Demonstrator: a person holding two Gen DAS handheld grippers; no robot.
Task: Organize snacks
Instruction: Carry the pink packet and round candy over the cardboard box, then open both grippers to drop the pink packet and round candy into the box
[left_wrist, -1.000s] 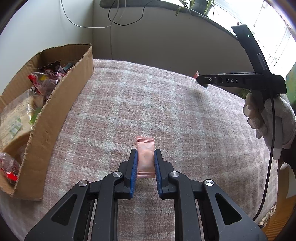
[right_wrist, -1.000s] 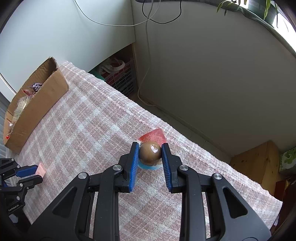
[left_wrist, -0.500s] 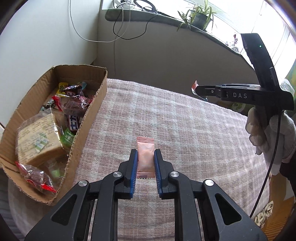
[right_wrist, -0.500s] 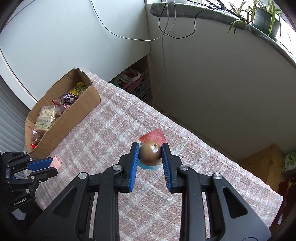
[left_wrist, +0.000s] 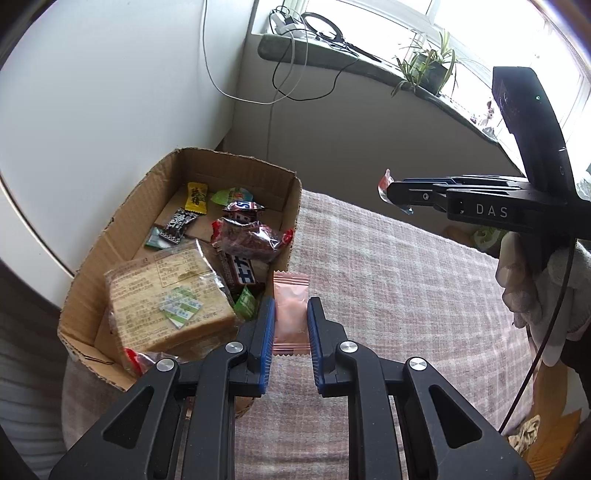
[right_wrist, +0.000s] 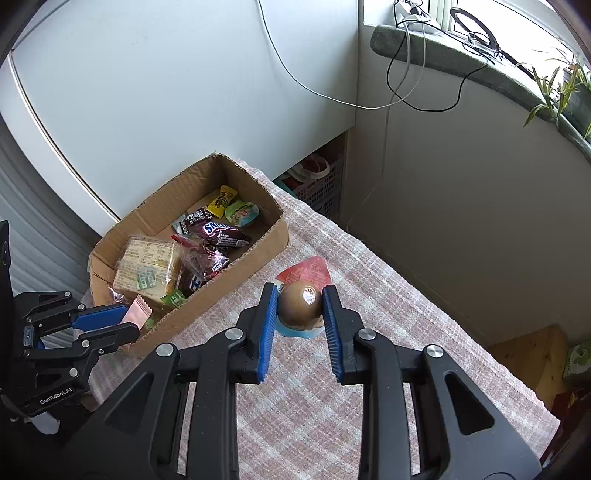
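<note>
Both grippers are loaded and raised above the worktop (right_wrist: 332, 406), which is covered by a pink-and-white checked cloth; judged from the task, each snack is being carried to the open brown cardboard box (left_wrist: 291, 206) that already holds the sorted items. Left gripper (left_wrist: 290, 334): jaws closed to a narrow gap on a flat pink foil sachet (left_wrist: 290, 306), pinched by its long edges so that it stands flat between the blue pads, its crimped top end projecting forward of the jaw tips. The box lies just ahead and to the left of these jaws; the sachet's tip sits about over the box's near right corner, which probably puts it close to a release position. In the box: a large clear-wrapped block of crackers (left_wrist: 166, 299), a dark red wrapped bar (left_wrist: 251, 240), a small yellow candy (left_wrist: 195, 194) and other small wrappers. Right gripper (right_wrist: 300, 314): jaws set wider, clamped on the round brown dome of a blister-packed sweet (right_wrist: 300, 301) with a red and pale blue backing card; gripping the rigid dome rather than the thin card likely gives the firmer hold. This gripper hangs over the cloth, the box ahead and to the left of its jaws, near but not yet over it.
</note>
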